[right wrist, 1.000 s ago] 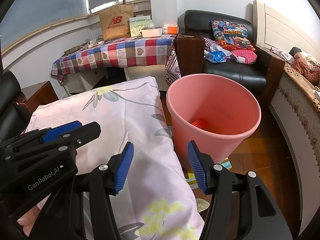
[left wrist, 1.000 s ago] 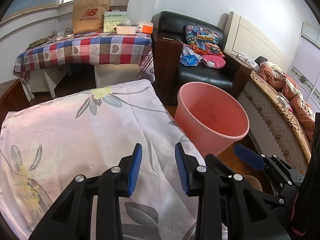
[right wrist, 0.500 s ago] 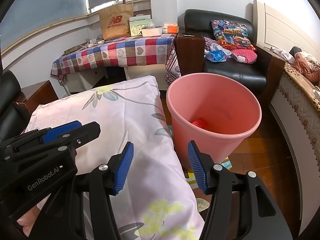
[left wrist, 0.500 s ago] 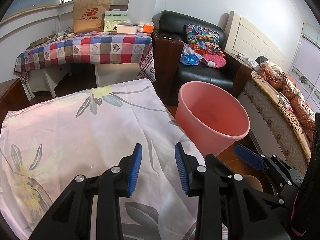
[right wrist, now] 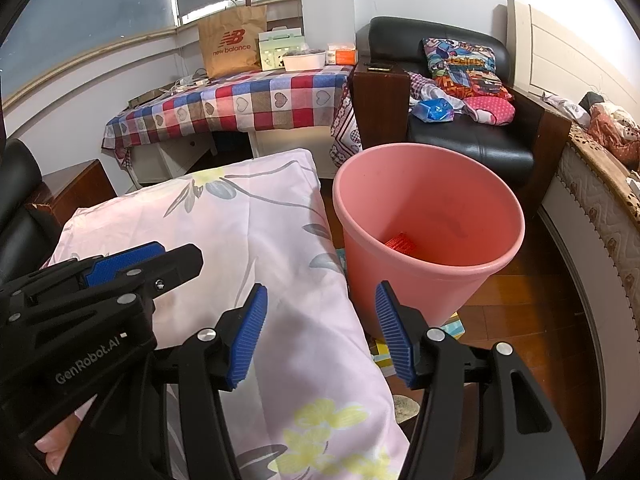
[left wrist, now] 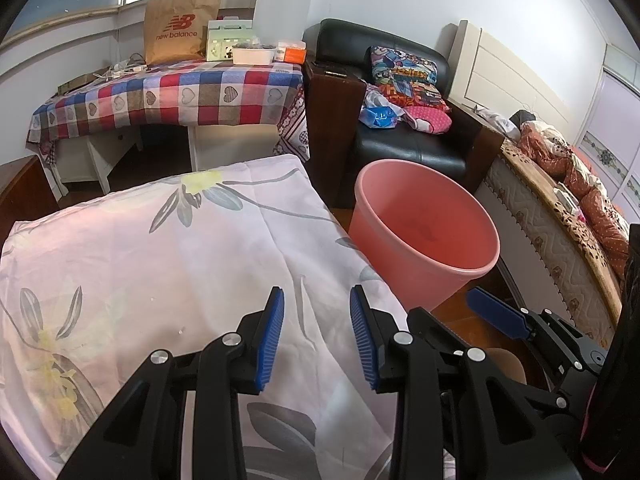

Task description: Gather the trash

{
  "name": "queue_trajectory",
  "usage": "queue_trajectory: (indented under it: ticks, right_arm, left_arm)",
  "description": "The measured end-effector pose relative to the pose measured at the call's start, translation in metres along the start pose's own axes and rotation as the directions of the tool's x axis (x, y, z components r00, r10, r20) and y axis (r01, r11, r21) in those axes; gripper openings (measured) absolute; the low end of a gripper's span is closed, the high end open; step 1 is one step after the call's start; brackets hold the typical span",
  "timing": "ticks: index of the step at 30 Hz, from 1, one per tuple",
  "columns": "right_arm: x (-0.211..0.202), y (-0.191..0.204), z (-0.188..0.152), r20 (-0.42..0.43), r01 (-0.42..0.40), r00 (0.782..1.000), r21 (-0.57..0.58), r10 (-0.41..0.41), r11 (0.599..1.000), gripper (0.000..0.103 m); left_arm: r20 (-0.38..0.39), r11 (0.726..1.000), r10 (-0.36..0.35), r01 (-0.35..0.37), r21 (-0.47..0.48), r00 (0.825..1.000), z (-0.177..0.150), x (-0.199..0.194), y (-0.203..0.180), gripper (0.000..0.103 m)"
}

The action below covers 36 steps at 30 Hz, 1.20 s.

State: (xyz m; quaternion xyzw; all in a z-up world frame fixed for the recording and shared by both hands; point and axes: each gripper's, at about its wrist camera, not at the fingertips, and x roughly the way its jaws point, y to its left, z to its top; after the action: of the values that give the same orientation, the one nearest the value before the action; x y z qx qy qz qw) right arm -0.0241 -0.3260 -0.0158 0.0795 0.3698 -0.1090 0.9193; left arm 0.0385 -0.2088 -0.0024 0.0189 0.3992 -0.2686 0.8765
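A pink plastic bucket (left wrist: 476, 270) stands on the wooden floor right of a table under a floral pink cloth (left wrist: 160, 264). In the right wrist view the bucket (right wrist: 416, 292) holds a red wrapper (right wrist: 400, 243) at its bottom. My left gripper (left wrist: 317, 338) is open and empty over the cloth's near right part. My right gripper (right wrist: 322, 334) is open and empty over the cloth's right edge, just short of the bucket. The right gripper also shows in the left wrist view (left wrist: 496, 316), and the left one in the right wrist view (right wrist: 124, 260).
A checkered-cloth table (left wrist: 168, 92) with a paper bag (left wrist: 176, 28) and boxes stands at the back. A black armchair (left wrist: 412, 140) with cushions and a blue bag (left wrist: 378, 115) is behind the bucket. A bed (left wrist: 560, 216) runs along the right. Coloured packets (right wrist: 452, 326) lie on the floor by the bucket.
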Motion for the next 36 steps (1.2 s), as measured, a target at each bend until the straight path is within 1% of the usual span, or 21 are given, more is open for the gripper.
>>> queue_trajectory:
  ticks: [24,30,36]
  right_arm:
    - [0.004,0.000,-0.007,-0.008,-0.002,1.000,-0.004,0.002,1.000,0.057]
    - [0.008,0.000,-0.008,-0.008,-0.011,1.000,-0.004,0.011,1.000,0.057]
    - [0.012,-0.007,-0.006,-0.016,-0.026,1.000,0.005,0.027,1.000,0.057]
  left_arm:
    - [-0.014,1.000,0.007,-0.007,-0.001,1.000,-0.005,0.003,0.004,0.034]
    - [-0.023,1.000,0.027,-0.027,0.003,0.999,-0.002,0.003,0.005,0.034]
    - [-0.045,0.998,0.063,-0.062,0.023,0.997,0.002,0.006,-0.001,0.034]
